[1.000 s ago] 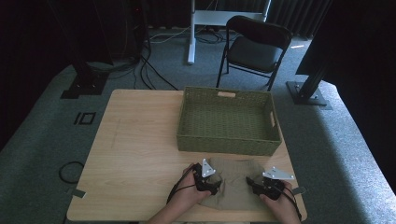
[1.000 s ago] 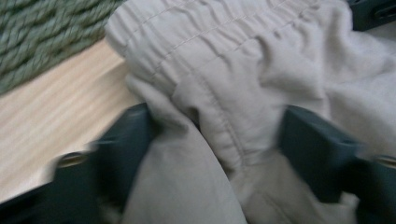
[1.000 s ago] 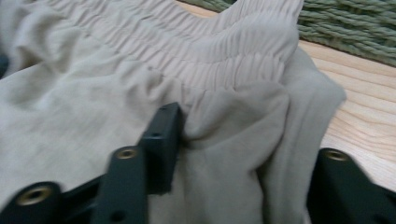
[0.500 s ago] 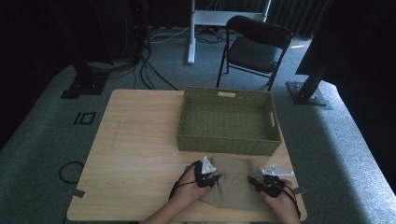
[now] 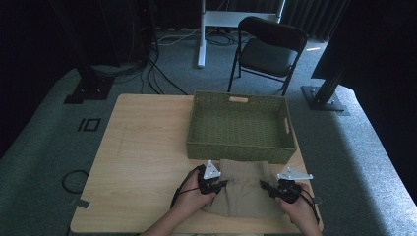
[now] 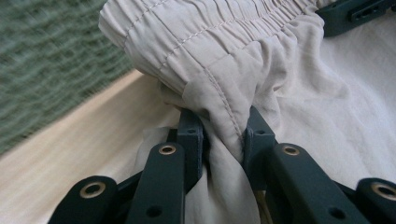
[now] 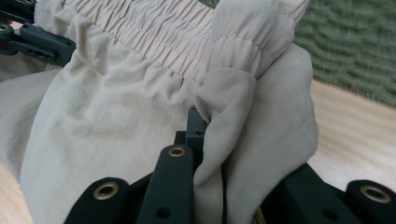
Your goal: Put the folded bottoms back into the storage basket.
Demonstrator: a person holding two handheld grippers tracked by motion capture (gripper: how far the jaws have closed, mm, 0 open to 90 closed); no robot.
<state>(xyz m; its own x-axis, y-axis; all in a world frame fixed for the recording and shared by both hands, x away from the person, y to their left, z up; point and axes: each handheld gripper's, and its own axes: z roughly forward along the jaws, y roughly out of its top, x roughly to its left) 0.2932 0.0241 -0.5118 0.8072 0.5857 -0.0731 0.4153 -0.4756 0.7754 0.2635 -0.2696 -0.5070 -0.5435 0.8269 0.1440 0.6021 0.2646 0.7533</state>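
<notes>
A person seated at a pale wooden table [image 5: 142, 147] grips a beige, elastic-waisted cloth garment [image 5: 244, 189] with two hand-held tools — the work looks to be at its early-to-middle stage. Seen from the high view, the garment lies flat on the near edge of the table, just in front of a green woven rectangular basket [image 5: 241, 125], whose near wall it touches or nearly touches. The basket holds nothing.

The left gripper [image 5: 222, 184] has its black jaws pinching a bunched fold at the garment's left side; in the left gripper view the fold [image 6: 224, 116] is squeezed between the two jaws, just below the gathered waistband [image 6: 205, 32]. The right gripper [image 5: 265, 186] does the same at the right side — in the right gripper view the cloth [image 7: 233, 154] wraps over and between its jaws, hiding the right-hand jaw tip, so the pinch is judged from the way the cloth is gathered there.

Done so far, by the look of it: both corners at the waistband end are secured. Left to do, as a judgement: lift or fold the garment, then carry it forward over the near wall and into the basket. The cloth has not yet left the table.
</notes>
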